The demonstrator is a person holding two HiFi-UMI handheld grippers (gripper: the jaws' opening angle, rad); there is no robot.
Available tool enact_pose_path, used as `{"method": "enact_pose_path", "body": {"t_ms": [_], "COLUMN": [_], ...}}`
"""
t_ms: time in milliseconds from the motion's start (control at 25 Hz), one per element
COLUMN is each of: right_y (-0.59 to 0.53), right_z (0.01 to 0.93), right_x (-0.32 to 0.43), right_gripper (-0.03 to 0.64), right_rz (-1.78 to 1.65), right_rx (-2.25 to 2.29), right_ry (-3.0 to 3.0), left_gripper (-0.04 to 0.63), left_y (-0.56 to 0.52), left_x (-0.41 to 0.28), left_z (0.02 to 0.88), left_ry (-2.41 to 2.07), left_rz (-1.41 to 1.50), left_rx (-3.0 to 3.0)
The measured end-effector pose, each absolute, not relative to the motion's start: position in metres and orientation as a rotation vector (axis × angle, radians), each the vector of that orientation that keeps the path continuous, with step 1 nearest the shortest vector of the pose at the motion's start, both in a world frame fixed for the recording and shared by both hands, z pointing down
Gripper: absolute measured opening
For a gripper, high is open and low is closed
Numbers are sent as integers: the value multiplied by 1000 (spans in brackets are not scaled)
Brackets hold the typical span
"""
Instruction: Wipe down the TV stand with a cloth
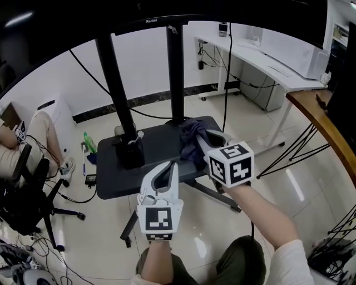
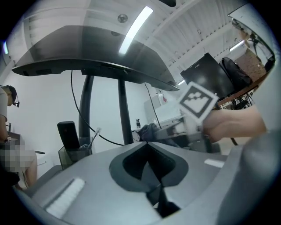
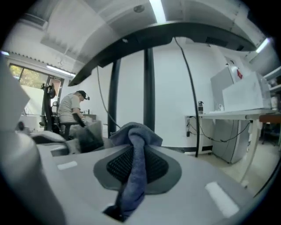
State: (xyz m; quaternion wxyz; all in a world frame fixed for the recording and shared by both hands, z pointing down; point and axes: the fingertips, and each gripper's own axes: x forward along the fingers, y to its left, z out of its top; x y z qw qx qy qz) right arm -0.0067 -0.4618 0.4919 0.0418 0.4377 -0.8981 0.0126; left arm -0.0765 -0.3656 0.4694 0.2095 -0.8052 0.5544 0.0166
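1. Cloth (image 1: pixel 191 135) bunched on the TV stand (image 1: pixel 111 175), beside its right pole (image 1: pixel 177 72), pinched in our right tool (image 1: pixel 204 140).
2. Our left tool (image 1: pixel 171 167): closed, empty, at the stand's front edge.
3. We judge most wiping remains.

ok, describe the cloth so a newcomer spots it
Under the TV is the stand's dark shelf. At its right end, by the right-hand post, sits the cloth, pinched in the right gripper. It is the only soft, crumpled, blue-grey thing there; the holder to its left is boxy and black.
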Motion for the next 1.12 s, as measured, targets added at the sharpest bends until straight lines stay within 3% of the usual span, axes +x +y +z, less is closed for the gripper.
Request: {"method": "enact_pose_path", "body": {"t_ms": [200,320,600,840,960,1120], "right_y": [-331,-314,-492,-642,-636,-548], "right_z": [503,490,465,526,535,507], "right_x": [11,28,48,42,43,51], "right_gripper": [60,58,58,58,58,58], "right_rz": [-125,-359,-80,366,324,97], "right_rx": [1226,1328,1488,1468,1451,1415], "right_ry": [-2918,-2965,-2775,-2516,-2475,-2602], "left_gripper": [69,69,69,69,69,69], "left_y": [-368,-362,-344,-353,-360,-358], "left_x": [-73,-69,-38,-33,-36,-38], "left_z": [468,478,479,464,471,480], "left_ry": [1513,1560,1531,1403,1410,1442], "left_rz": [68,-32,-71,81,62,30], "left_rx": [-2217,-2328,-2442,-2299,-2313,-2391]}}
